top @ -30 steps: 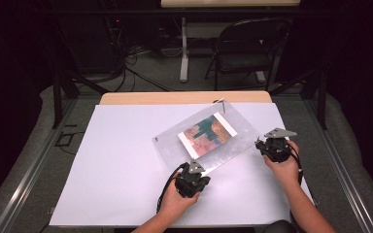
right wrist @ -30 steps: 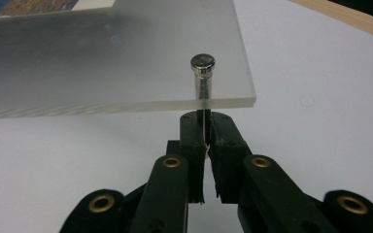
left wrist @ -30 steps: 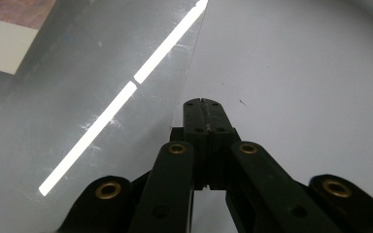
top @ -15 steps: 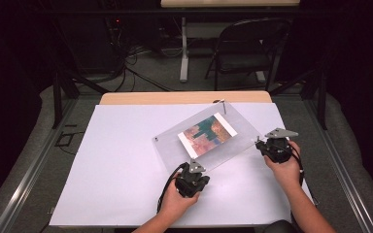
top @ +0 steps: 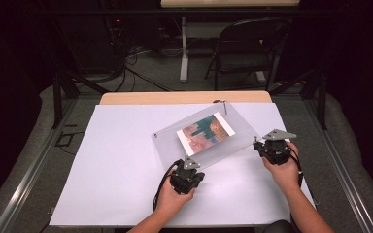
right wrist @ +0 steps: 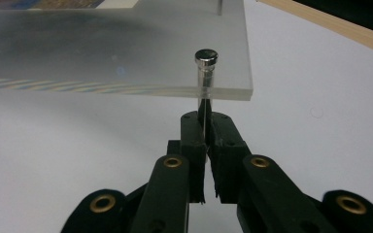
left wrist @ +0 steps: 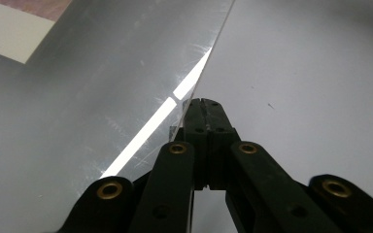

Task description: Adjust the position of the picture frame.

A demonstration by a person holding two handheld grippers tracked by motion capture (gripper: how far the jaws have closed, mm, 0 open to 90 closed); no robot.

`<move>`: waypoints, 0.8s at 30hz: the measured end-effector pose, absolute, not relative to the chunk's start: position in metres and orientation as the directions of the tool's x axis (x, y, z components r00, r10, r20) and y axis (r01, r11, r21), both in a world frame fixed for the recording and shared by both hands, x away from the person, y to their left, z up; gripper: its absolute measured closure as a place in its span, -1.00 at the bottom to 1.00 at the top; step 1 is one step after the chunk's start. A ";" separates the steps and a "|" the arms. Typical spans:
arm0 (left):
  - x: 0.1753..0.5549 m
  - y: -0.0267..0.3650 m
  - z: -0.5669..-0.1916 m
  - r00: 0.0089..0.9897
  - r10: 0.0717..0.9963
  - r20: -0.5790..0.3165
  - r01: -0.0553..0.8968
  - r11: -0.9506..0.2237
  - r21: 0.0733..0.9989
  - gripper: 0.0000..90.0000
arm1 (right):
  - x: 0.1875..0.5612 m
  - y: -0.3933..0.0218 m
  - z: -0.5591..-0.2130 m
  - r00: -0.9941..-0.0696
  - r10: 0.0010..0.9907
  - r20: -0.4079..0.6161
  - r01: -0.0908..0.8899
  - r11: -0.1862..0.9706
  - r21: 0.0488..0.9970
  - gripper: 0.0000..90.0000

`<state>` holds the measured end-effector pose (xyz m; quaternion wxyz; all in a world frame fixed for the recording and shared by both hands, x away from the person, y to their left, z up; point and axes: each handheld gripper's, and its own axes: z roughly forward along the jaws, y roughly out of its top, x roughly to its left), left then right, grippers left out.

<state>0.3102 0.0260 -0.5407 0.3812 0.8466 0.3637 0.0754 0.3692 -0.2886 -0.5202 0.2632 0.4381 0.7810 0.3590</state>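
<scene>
Acrylic frame [top: 201, 135] pinched by both tongs [left wrist: 201, 104] [right wrist: 205, 119]

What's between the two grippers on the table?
In the high view, the near corner of the clear frame sits between the left gripper and right gripper, with bare white table in front of it. Both grippers are touching the frame.

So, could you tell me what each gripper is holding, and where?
Right gripper pinches the metal pin at the acrylic frame's corner; left gripper clamps its near edge.
</scene>
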 end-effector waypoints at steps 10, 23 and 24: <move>0.325 0.045 -0.535 0.688 0.706 -0.166 0.576 -0.393 0.716 1.00 | 0.358 -0.277 -0.516 -0.531 0.842 -0.096 0.455 0.380 0.805 0.91; 0.336 0.065 -0.534 0.645 0.747 -0.159 0.594 -0.360 0.719 1.00 | 0.334 -0.262 -0.513 -0.589 0.806 -0.053 0.448 0.381 0.809 0.91; 0.337 0.067 -0.533 0.645 0.748 -0.158 0.595 -0.361 0.718 1.00 | 0.333 -0.260 -0.513 -0.593 0.803 -0.049 0.447 0.380 0.810 0.91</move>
